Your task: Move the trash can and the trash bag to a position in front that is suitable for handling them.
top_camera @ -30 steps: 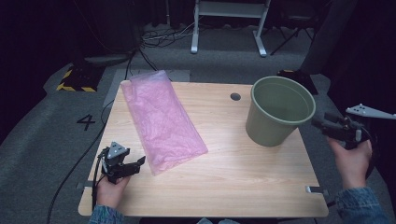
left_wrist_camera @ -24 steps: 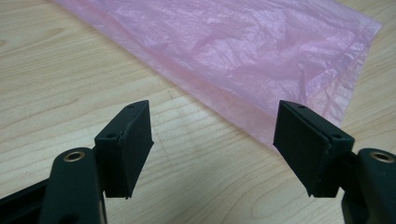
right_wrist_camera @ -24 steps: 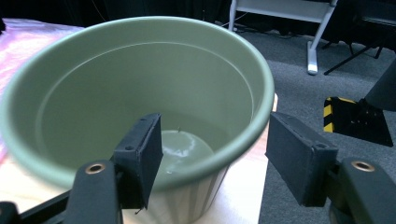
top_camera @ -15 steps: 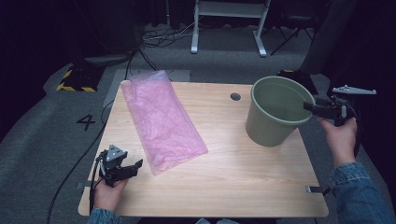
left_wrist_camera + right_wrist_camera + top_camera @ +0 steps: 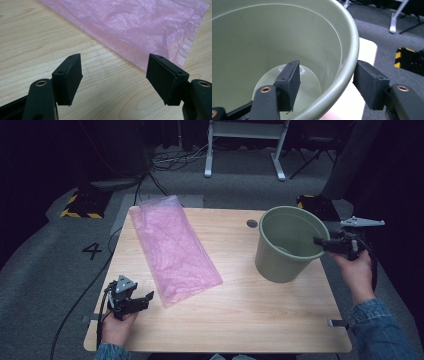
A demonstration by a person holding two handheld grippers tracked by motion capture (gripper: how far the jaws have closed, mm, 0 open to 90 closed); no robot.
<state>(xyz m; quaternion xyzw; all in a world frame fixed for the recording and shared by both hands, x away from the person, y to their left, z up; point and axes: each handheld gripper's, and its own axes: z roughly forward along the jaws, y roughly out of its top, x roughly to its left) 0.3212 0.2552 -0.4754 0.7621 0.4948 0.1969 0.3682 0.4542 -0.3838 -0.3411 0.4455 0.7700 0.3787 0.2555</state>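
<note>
A flat pink plastic bag lies slantwise on the left half of the wooden table. My left gripper rests low at the table's near left, open, jaws pointing at the bag's near corner with bare wood between them. An empty olive-green bucket stands upright at the right. My right gripper is at its right rim, open. In the right gripper view the rim passes between the jaws, one inside the bucket, one outside.
A round grommet hole sits in the table's far edge beside the bucket. Beyond the table are grey carpet, cables, a white stand's feet and yellow-black striped blocks. The table's right edge runs close under the bucket.
My right hand has moved left toward the bucket, bringing its jaws from off the table's right side over the rim. The left gripper, bag and bucket have stayed put.
</note>
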